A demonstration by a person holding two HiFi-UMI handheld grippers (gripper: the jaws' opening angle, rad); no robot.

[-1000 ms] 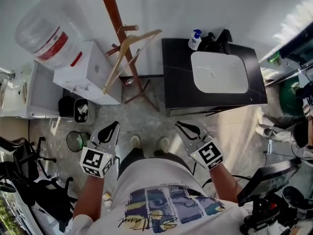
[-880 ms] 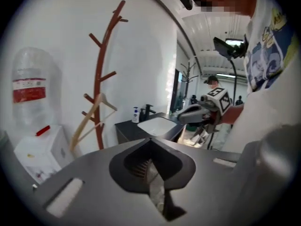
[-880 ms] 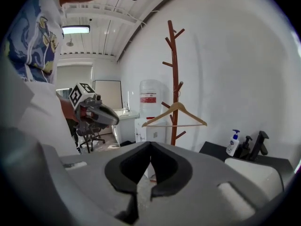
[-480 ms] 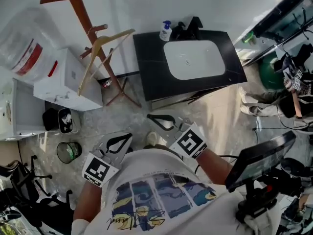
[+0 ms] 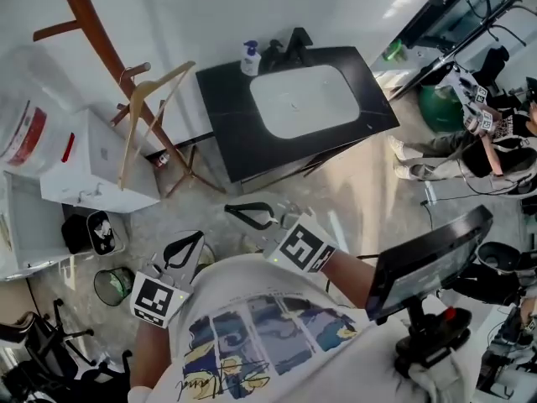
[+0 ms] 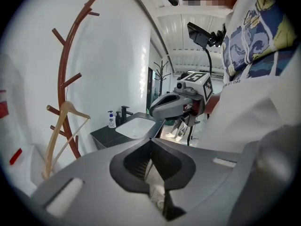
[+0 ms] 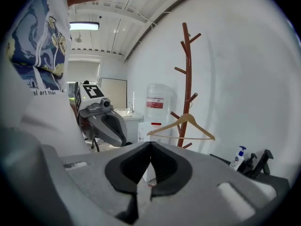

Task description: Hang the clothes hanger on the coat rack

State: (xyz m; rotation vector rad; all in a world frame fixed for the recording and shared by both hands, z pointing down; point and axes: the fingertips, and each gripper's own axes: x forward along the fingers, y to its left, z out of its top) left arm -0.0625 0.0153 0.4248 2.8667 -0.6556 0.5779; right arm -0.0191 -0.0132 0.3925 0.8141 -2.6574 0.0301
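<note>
The wooden hanger [image 5: 138, 116] hangs by its hook from a peg of the reddish-brown coat rack [image 5: 88, 23] at the upper left of the head view. It also shows in the left gripper view, hanger [image 6: 59, 135] on rack [image 6: 66, 69], and in the right gripper view, hanger [image 7: 181, 126] on rack [image 7: 188, 79]. Both grippers are held close to my chest, well away from the rack. My left gripper [image 5: 195, 238] is shut with nothing in it, as the left gripper [image 6: 150, 140] jaws meet at their tips. My right gripper [image 5: 231, 211] is likewise shut and empty, with the right gripper [image 7: 150, 145] tips touching.
A black vanity [image 5: 226, 133] with a white basin and a soap bottle [image 5: 249, 57] stands ahead. A white water dispenser [image 5: 92, 162] with its jug sits beside the rack, with small bins [image 5: 96, 232] below it. A monitor stand [image 5: 428, 259] is at right, and a seated person [image 5: 470, 141] is further right.
The head view has swung, sliding rack and vanity leftward. Both grippers have drawn in closer to my body and turned. The hanger stays on its peg.
</note>
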